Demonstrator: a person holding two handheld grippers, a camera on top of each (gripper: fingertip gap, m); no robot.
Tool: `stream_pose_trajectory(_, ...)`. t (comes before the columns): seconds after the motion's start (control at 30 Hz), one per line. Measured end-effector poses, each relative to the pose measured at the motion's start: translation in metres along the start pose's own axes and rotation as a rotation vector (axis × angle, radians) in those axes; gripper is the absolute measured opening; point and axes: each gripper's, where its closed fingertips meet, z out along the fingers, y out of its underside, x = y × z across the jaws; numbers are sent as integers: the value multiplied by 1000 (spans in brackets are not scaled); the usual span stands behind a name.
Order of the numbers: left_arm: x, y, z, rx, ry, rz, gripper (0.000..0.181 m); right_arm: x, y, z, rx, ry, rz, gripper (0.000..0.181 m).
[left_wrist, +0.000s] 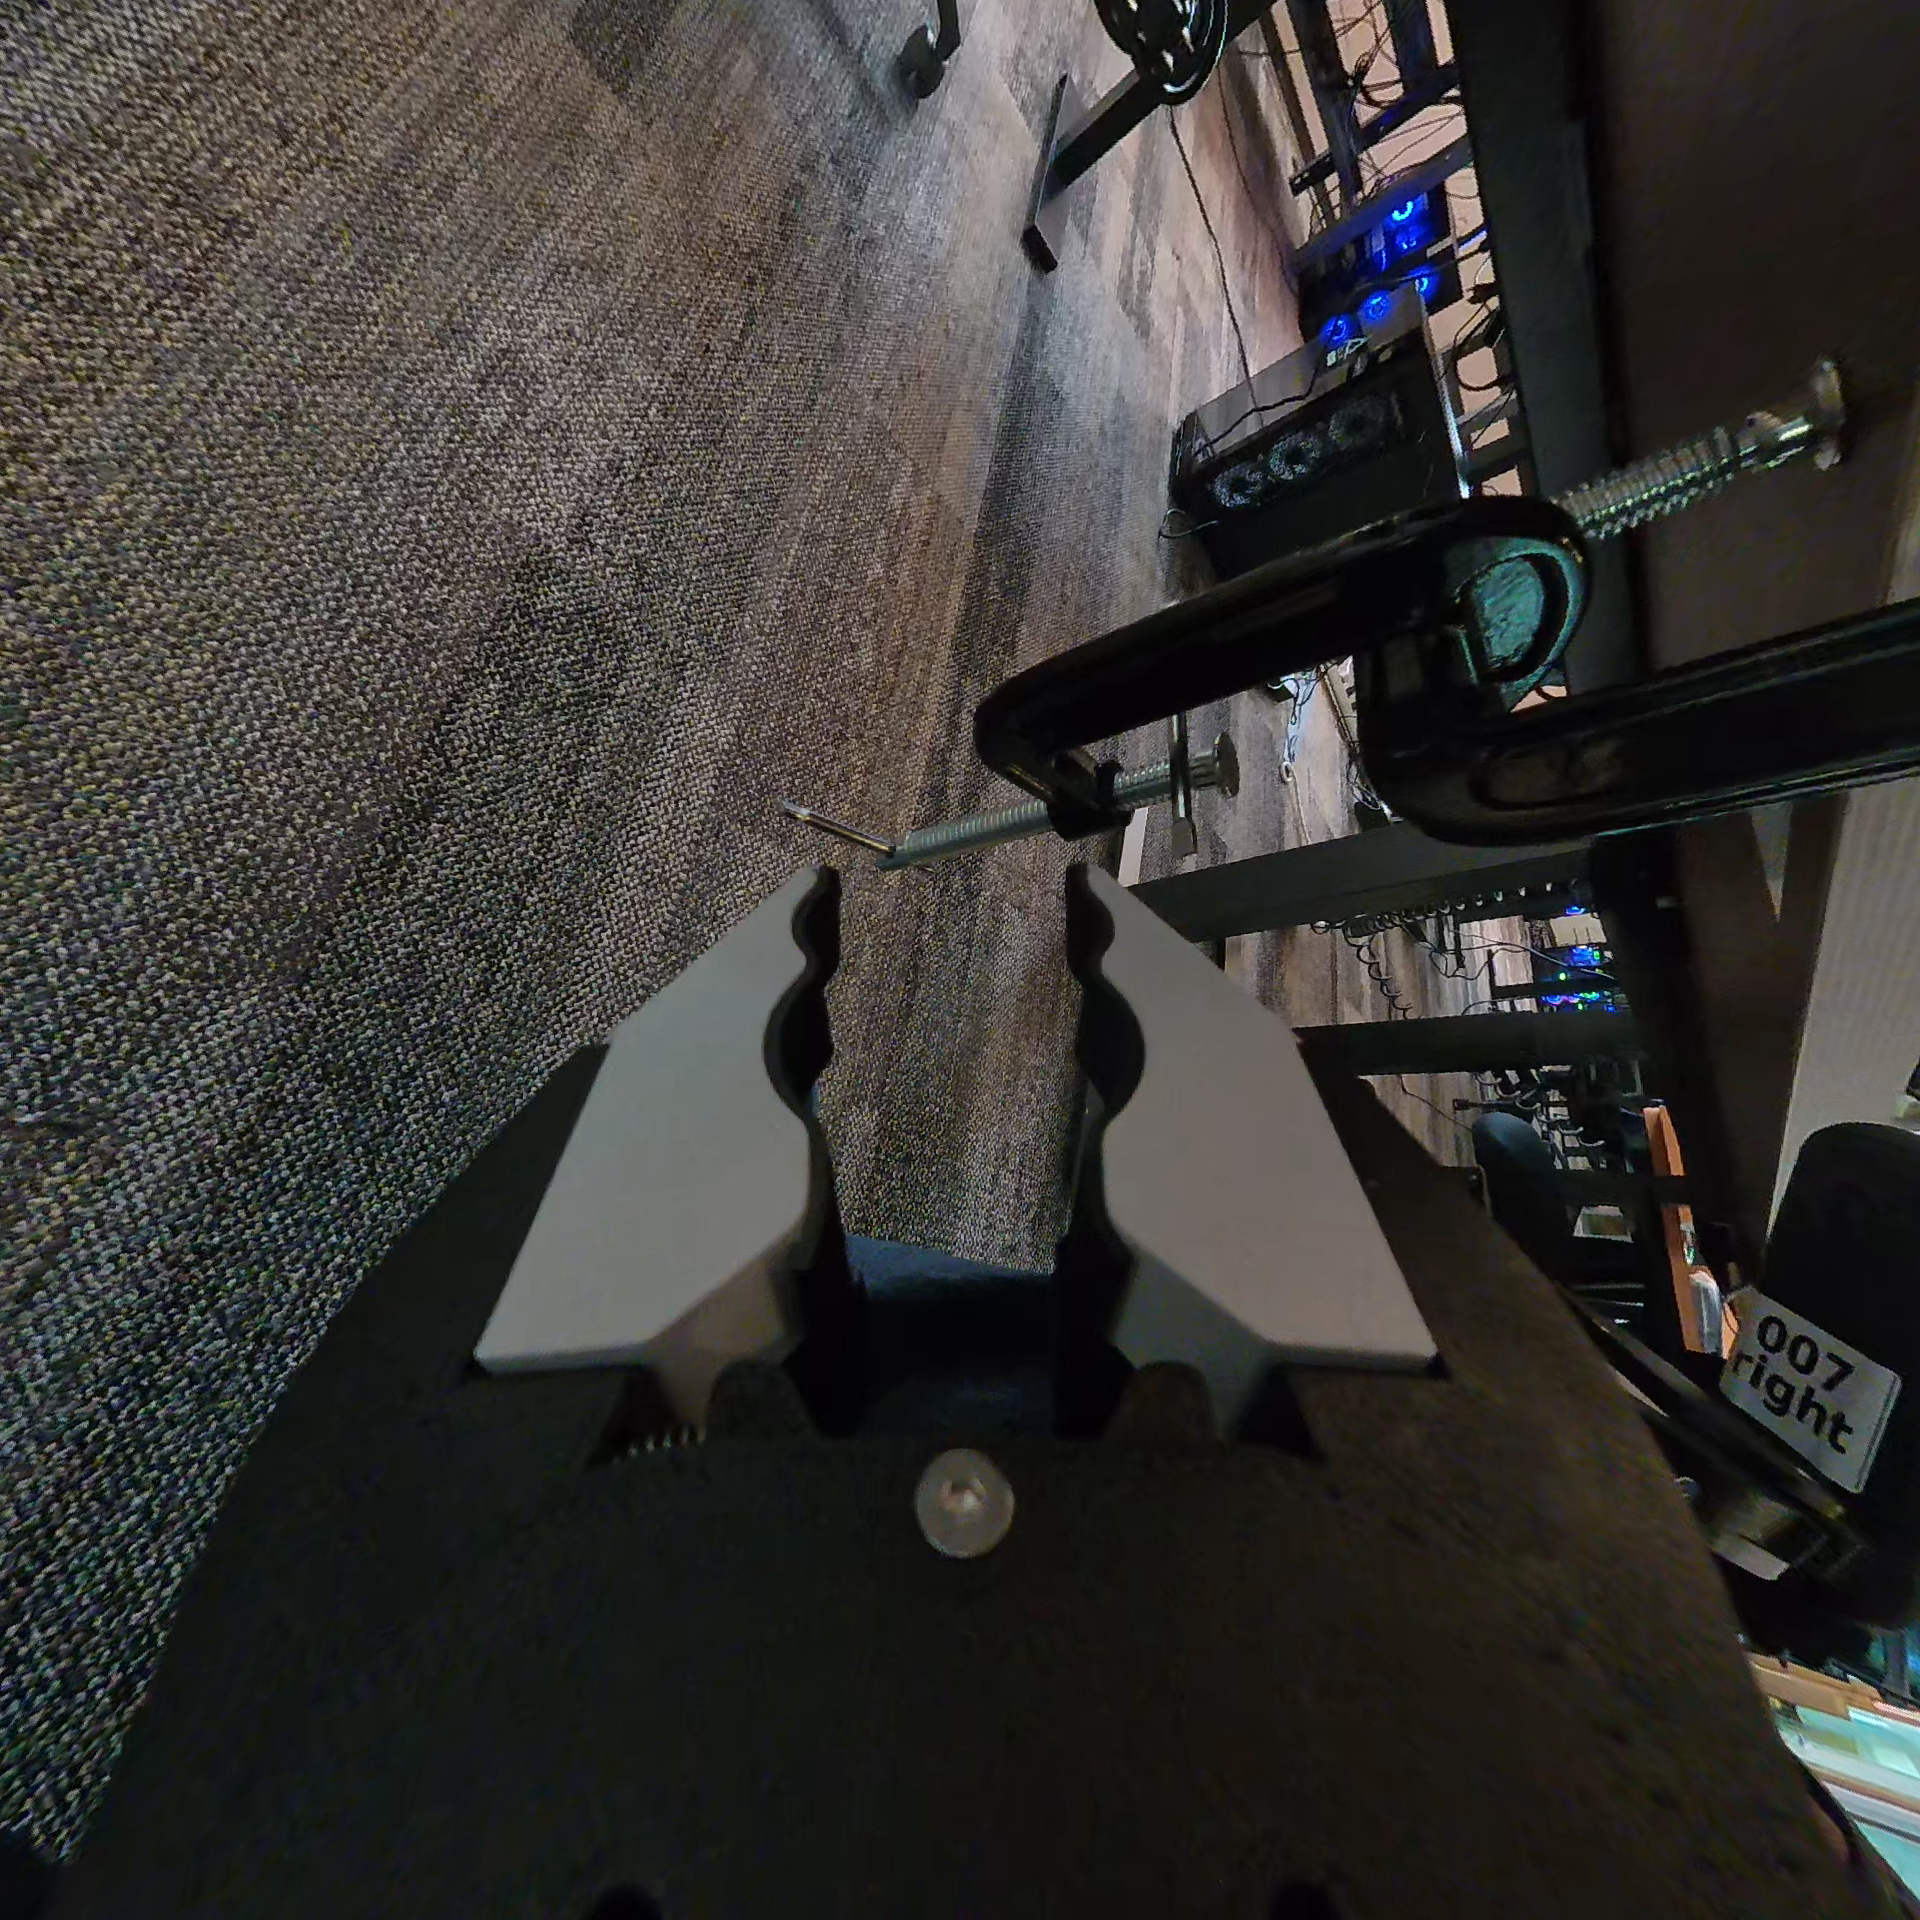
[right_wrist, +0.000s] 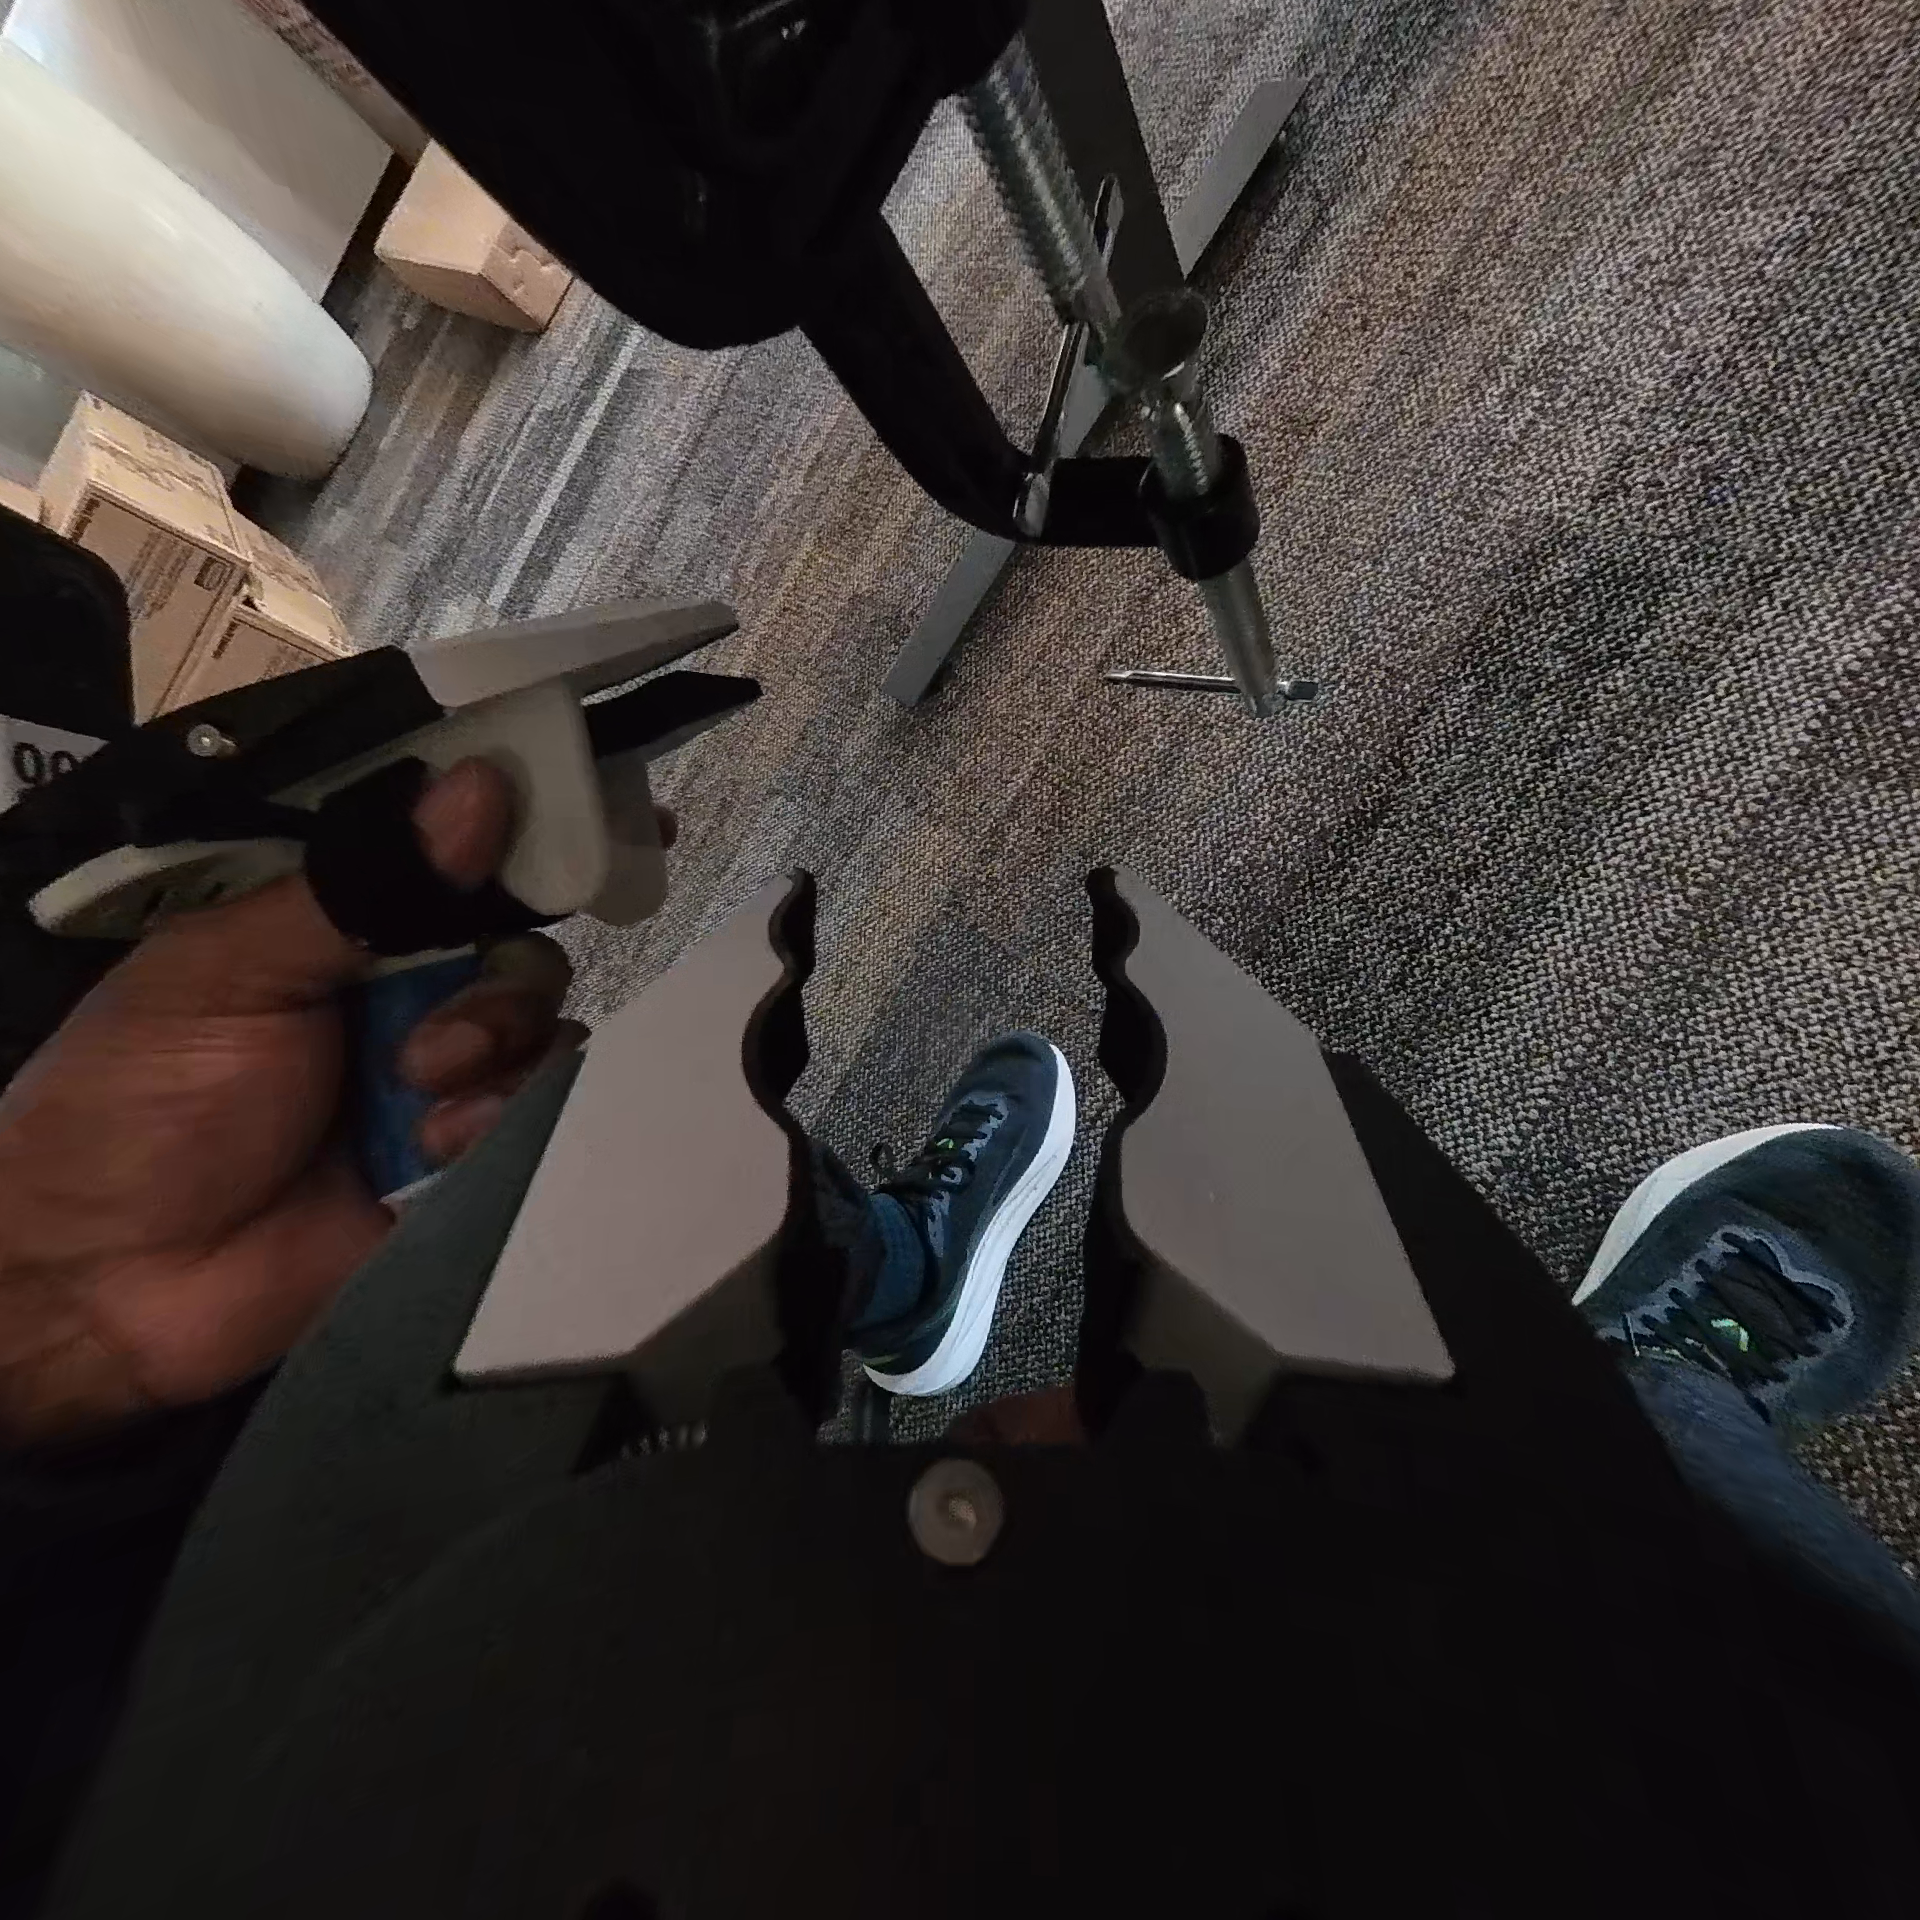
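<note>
Left gripper (left_wrist: 951, 883) agape, empty, just short of clamp screw (left_wrist: 977, 826) lying crosswise; right gripper (right_wrist: 945, 894) likewise, seemingly farther.

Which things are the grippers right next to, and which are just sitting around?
Near the grippers:
- black metal C-clamp with a silver threaded screw, just ahead of the left gripper and right gripper; both are open and empty, and neither touches it

Just sitting around:
- brown cardboard boxes
- black computer tower with round fans
- dark blue shoes with white soles, on a person's feet
</note>
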Motion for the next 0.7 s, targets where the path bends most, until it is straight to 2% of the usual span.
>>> stream_pose_trajectory(0.7, 0, 1, 0, -7, -6, 3, 58, 0, 2, 1, -10, -8, 9, 57)
